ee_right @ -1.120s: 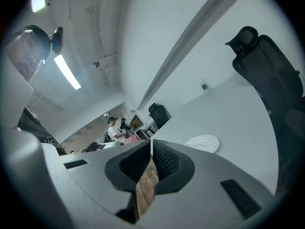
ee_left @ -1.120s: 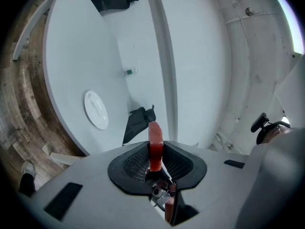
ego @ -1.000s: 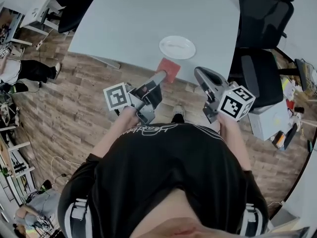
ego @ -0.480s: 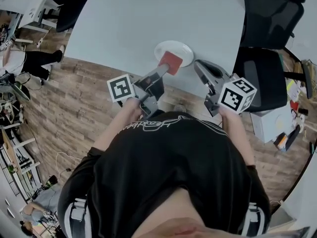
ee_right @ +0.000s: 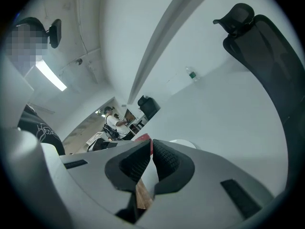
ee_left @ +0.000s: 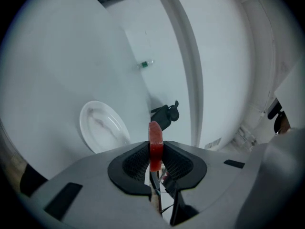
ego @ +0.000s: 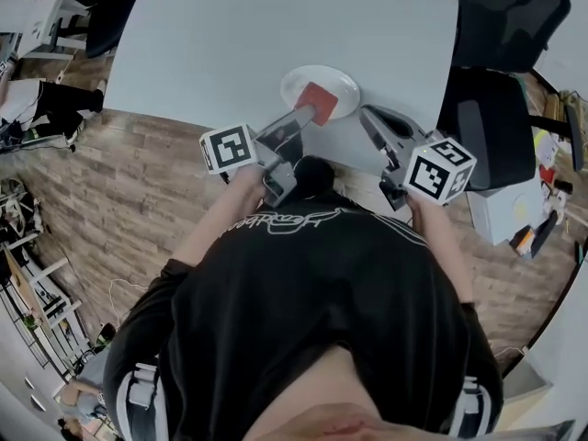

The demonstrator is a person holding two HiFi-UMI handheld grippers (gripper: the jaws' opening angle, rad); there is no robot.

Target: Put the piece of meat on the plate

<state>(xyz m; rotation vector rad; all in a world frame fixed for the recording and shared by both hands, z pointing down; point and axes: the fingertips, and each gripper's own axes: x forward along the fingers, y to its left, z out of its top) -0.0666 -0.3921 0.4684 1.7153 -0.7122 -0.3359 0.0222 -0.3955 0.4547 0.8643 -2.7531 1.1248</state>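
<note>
A flat red piece of meat (ego: 314, 100) hangs over the near edge of the white plate (ego: 322, 79), and my left gripper (ego: 307, 111) is shut on it. In the left gripper view the meat (ee_left: 155, 136) stands on edge between the black pads of the left gripper (ee_left: 155, 152), with the plate (ee_left: 101, 124) lower left on the table. My right gripper (ego: 368, 118) is just right of the plate at the table's near edge, jaws together and nothing in them. In the right gripper view the right gripper (ee_right: 151, 151) has its pads meeting, and a bit of the meat (ee_right: 143, 138) shows behind.
The white table (ego: 257, 26) stretches away ahead, with a small bottle (ee_left: 145, 64) far across it. A black office chair (ego: 501, 35) stands at the table's right end. Wooden floor (ego: 138, 182) lies below the near edge, with people and desks far left.
Both grippers have come forward and down to the table. The meat, earlier over the floor short of the table edge, is now above the plate's near rim.
</note>
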